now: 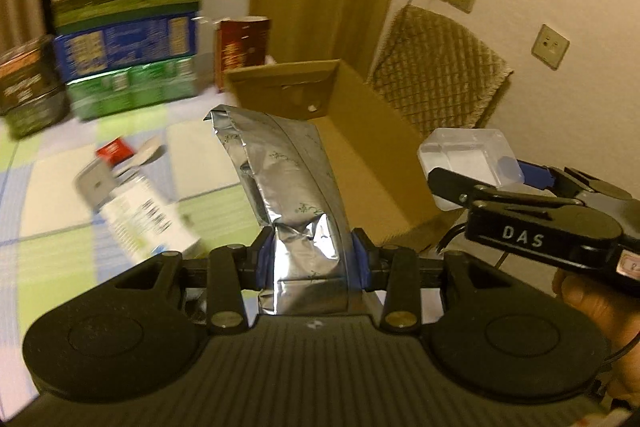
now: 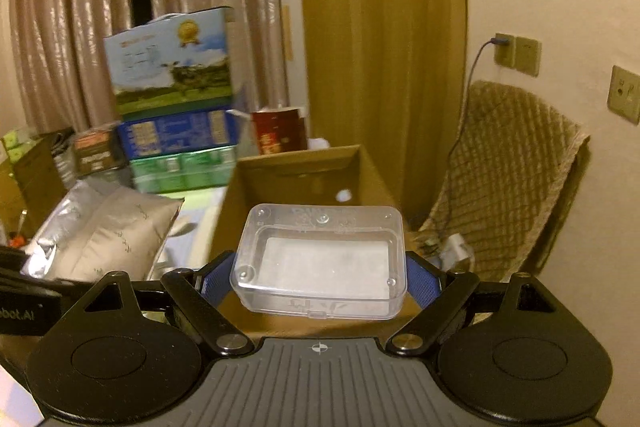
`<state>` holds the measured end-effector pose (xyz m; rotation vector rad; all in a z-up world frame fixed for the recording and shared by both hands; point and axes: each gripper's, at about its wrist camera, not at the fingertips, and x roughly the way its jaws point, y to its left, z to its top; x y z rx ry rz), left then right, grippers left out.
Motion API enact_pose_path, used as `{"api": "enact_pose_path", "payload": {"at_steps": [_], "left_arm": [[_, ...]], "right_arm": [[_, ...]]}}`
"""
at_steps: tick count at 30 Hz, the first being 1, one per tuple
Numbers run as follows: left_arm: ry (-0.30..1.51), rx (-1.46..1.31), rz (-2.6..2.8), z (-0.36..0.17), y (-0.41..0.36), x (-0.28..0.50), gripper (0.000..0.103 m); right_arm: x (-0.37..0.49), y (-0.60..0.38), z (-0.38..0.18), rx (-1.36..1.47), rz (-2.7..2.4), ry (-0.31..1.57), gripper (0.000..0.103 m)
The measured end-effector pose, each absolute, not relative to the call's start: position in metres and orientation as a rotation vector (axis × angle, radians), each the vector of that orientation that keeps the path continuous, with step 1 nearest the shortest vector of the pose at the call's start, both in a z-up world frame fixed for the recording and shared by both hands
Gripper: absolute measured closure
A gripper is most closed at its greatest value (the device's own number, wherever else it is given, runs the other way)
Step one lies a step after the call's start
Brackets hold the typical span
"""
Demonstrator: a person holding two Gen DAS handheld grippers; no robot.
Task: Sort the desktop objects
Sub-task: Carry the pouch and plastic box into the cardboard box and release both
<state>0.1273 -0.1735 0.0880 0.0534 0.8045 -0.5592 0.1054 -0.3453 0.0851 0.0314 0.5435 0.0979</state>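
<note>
Left gripper (image 1: 312,259) clamped on silver foil pouch (image 1: 288,179); right gripper (image 2: 320,275) clamped on clear plastic box (image 2: 320,259), both near cardboard box (image 2: 296,175).

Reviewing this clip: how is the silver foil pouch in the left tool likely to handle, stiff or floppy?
Probably floppy: the foil pouch creases where the left tool pinches it, and its top bends sideways. It looks fairly light, since it holds up unsupported. The shiny film may slip, so a firm pinch seems wise.
</note>
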Motion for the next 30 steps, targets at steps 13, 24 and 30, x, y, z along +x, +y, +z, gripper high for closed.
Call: {"api": "enact_pose_path", "payload": {"at_steps": [13, 24, 30], "left_arm": [[0.844, 0.062, -0.622, 0.062, -0.243, 0.207, 0.068], [0.863, 0.027, -0.625, 0.042, -0.261, 0.238, 0.068], [0.842, 0.019, -0.596, 0.042, -0.251, 0.242, 0.068]], "right_arm": [[0.174, -0.392, 0.064, 0.035, 0.041, 0.596, 0.018], [0.199, -0.398, 0.053, 0.045, 0.038, 0.610, 0.018], [0.201, -0.397, 0.050, 0.035, 0.046, 0.615, 0.018]]}}
